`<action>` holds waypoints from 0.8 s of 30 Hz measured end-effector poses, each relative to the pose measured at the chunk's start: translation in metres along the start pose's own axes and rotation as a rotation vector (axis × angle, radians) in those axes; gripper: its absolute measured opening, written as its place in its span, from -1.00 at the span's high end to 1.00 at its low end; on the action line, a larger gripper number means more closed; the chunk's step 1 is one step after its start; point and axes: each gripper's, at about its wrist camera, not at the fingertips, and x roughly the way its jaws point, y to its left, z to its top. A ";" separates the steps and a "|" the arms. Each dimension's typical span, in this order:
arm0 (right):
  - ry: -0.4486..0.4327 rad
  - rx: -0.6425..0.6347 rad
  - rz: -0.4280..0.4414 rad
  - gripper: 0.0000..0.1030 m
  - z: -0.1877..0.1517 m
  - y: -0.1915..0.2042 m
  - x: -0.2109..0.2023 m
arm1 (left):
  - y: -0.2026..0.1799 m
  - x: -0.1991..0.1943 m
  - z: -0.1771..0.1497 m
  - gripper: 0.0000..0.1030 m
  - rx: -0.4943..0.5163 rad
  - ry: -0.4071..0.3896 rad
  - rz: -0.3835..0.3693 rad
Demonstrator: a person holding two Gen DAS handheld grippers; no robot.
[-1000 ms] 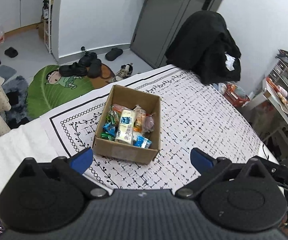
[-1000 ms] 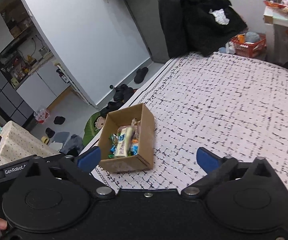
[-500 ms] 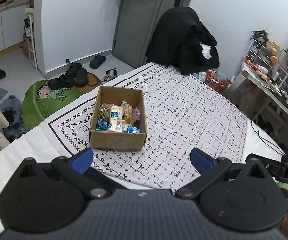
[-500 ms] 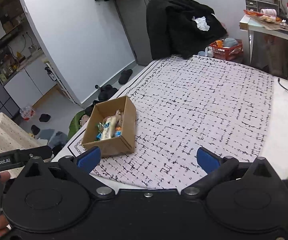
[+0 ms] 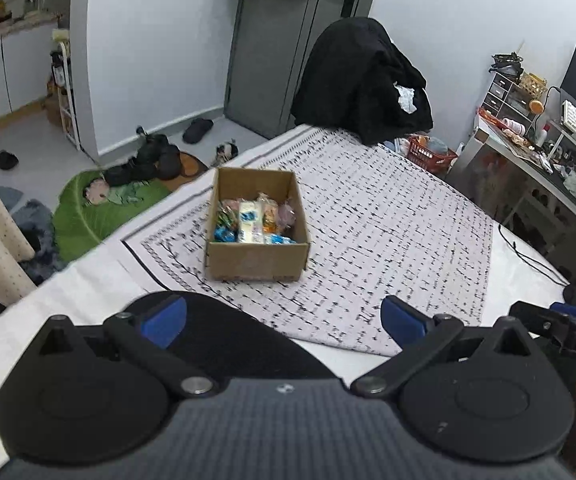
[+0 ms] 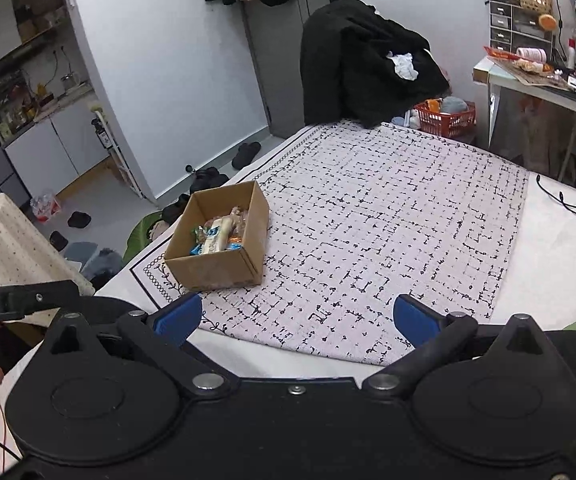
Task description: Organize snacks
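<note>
Both my left gripper (image 5: 284, 316) and right gripper (image 6: 296, 314) are spread wide and empty. The cardboard box (image 5: 257, 254) of snacks (image 5: 253, 226) sits ahead of both, well apart. I should descend from above, targeting one packet without snagging the box wall.

Surface: a table (image 5: 68, 300) under a white sheet.
On it: a white cloth (image 5: 388, 232) patterned with black dashes, lying flat.
On the cloth: an open cardboard box (image 5: 256, 260) of snack packets (image 5: 250, 222), near its left border.
Right edge: a black cable (image 6: 568, 204).
</note>
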 end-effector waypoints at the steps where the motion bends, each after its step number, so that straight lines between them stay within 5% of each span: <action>1: -0.005 -0.003 0.002 -1.00 -0.001 0.001 -0.002 | 0.002 -0.003 -0.002 -1.00 0.001 -0.006 0.002; 24: -0.030 -0.013 -0.009 -1.00 -0.011 0.012 -0.017 | 0.006 -0.023 -0.008 -1.00 0.031 -0.037 0.017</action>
